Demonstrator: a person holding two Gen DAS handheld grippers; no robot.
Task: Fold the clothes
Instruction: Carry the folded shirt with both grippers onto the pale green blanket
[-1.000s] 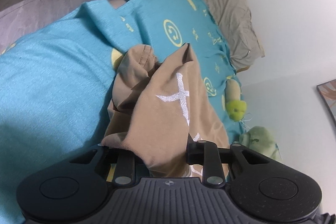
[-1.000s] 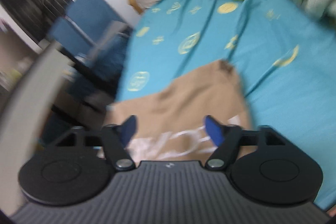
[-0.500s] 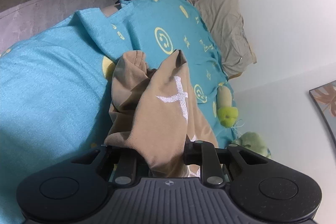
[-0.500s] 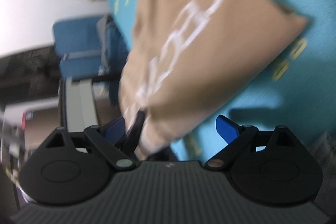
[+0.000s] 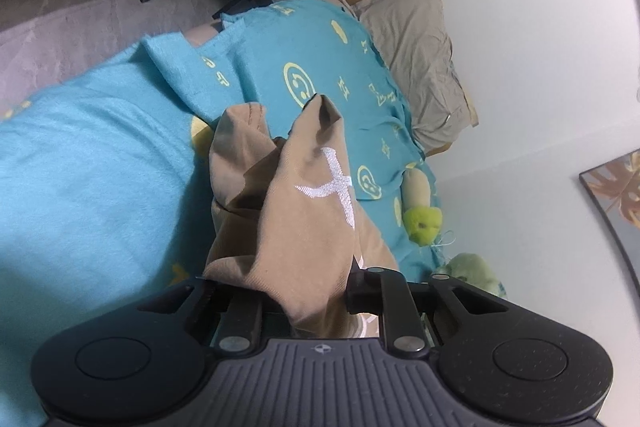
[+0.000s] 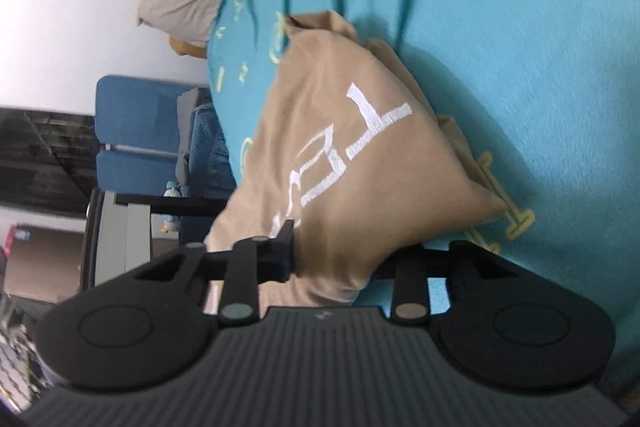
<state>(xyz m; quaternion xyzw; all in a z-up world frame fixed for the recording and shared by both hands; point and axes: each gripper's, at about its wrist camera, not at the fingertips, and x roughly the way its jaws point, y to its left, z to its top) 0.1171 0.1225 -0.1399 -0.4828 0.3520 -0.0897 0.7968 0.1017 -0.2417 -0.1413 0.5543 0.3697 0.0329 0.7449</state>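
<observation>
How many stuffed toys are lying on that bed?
2, both beside the wall: a yellow-green headed plush on the blue blanket, and a pale green plush nearer the camera. Others may be hidden behind the tan shirt.

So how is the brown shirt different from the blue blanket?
The brown shirt is bunched up and lifted by both claws, left and right; the blue blanket lies spread out. The shirt has white letters; the blanket has yellow smiley shapes. Both are soft cloth.

Bare blue bedspread [image 5: 88, 179] left of tan garment [image 5: 304, 227]; plush toys [image 5: 424, 223] right.
</observation>
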